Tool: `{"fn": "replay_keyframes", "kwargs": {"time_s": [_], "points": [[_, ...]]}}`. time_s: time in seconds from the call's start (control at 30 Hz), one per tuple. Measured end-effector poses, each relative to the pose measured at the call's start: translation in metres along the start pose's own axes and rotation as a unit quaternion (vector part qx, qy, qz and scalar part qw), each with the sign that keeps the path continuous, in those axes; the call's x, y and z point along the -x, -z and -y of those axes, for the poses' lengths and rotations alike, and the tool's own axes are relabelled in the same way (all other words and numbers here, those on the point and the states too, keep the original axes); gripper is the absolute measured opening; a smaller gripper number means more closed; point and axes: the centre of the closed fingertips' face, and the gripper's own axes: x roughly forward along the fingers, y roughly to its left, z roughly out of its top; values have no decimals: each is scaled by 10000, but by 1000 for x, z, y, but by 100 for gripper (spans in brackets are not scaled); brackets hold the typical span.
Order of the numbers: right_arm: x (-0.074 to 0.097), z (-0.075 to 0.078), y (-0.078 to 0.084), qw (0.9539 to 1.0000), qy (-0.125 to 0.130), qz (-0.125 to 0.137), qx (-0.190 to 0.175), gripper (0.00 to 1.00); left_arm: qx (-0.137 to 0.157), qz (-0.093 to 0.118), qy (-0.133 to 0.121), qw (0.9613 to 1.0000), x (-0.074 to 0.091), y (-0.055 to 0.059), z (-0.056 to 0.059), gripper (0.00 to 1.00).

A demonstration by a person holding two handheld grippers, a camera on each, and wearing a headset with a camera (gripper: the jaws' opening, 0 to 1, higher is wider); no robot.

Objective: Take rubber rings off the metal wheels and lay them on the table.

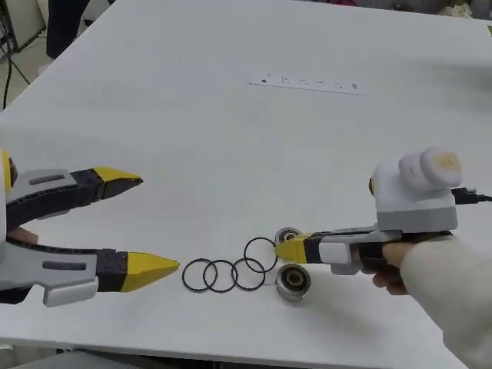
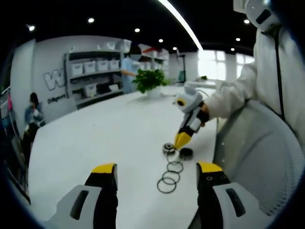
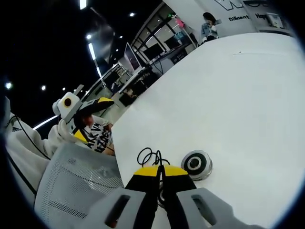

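Note:
Several black rubber rings (image 1: 221,275) lie in a row on the white table (image 1: 231,154), near its front edge. Two metal wheels sit just right of them, one (image 1: 293,280) nearer me and one (image 1: 288,234) partly behind the right gripper's tips. My right gripper (image 1: 280,248) comes in from the right, shut, with the edge of one more ring (image 1: 260,252) at its tips. From the right gripper view, a wheel (image 3: 197,164) lies just right of the shut jaws and black ring loops (image 3: 148,155) sit right above them. My left gripper (image 1: 142,223) is open and holds nothing, left of the rings.
A white power strip (image 1: 307,83) lies farther back on the table. A grey mesh chair (image 2: 267,157) stands beside the person at the table's edge. Shelves, a plant (image 2: 150,80) and other people are in the background.

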Motion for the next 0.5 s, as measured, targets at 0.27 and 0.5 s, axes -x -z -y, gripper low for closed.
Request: {"fn": "replay_keyframes", "kwargs": {"time_s": [0.27,0.5], "points": [[-2,4,6,9997,120,-152,126,0,177,65,-165,9997,3,4,-3,67],[-3,9,10,9989,297,-277,243,0,209,48,-199,9996,2,6,-3,67]]}}
